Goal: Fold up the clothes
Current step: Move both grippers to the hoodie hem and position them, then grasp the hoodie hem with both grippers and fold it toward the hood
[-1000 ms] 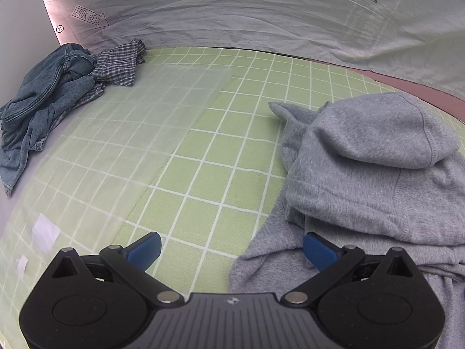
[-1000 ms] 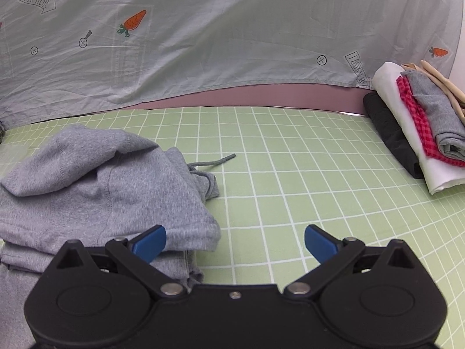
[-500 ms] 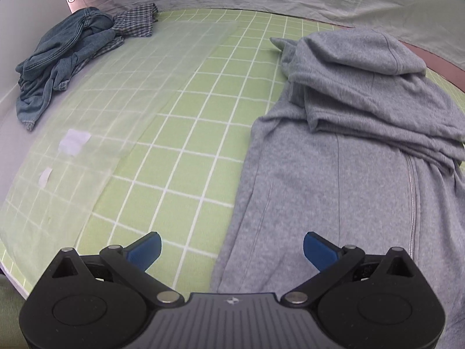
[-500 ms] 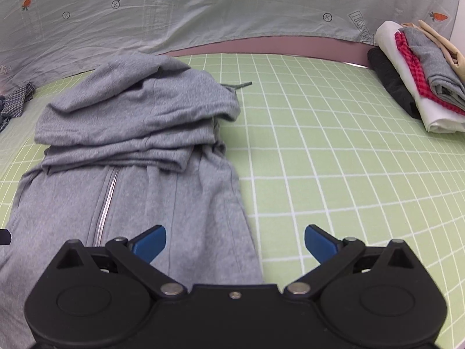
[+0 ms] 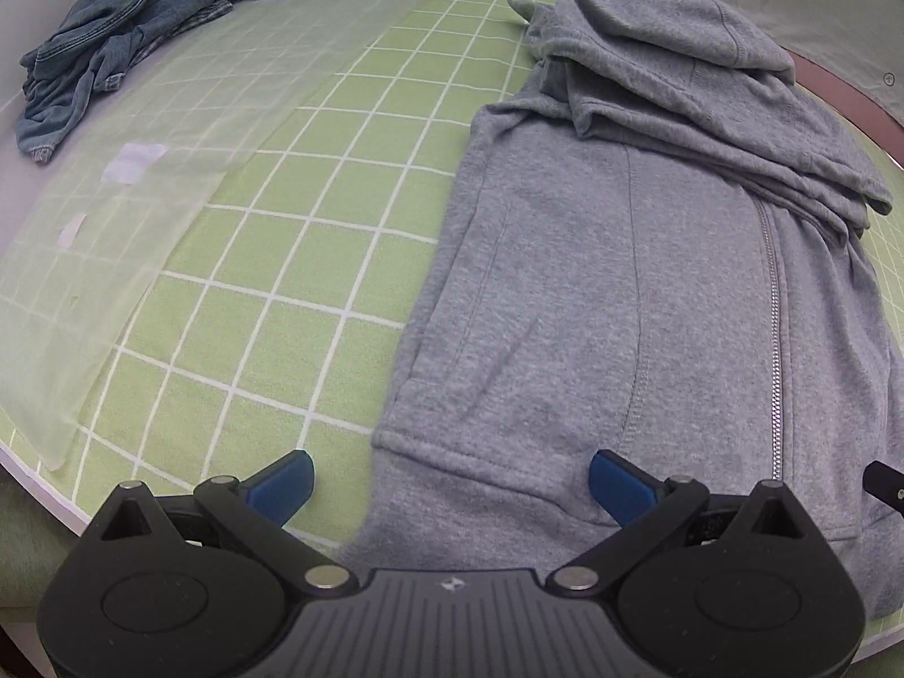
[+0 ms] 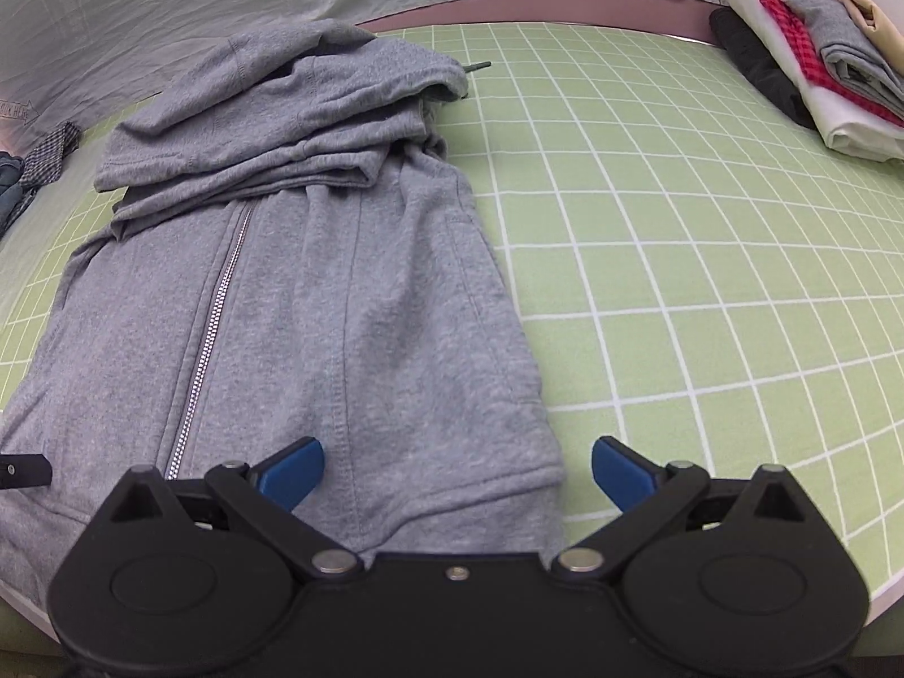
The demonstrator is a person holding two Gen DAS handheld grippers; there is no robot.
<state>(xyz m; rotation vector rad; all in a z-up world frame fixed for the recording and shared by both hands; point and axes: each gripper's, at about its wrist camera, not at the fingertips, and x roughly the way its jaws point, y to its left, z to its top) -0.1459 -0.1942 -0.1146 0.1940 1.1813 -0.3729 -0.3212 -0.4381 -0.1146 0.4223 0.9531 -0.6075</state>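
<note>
At the mat's near edge, left gripper and right gripper — both spread wide, gripping nothing — straddle the hoodie's hem corners, open grid either side.

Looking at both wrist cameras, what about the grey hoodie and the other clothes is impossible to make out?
- Grey hoodie hem: hidden behind the left gripper body in the left view and the right gripper in the right view.
- Sleeves: covered by folded layers.
- Folded stack: cut off by the right view's edge.
- Denim pile: crumpled, garment type unclear.
</note>
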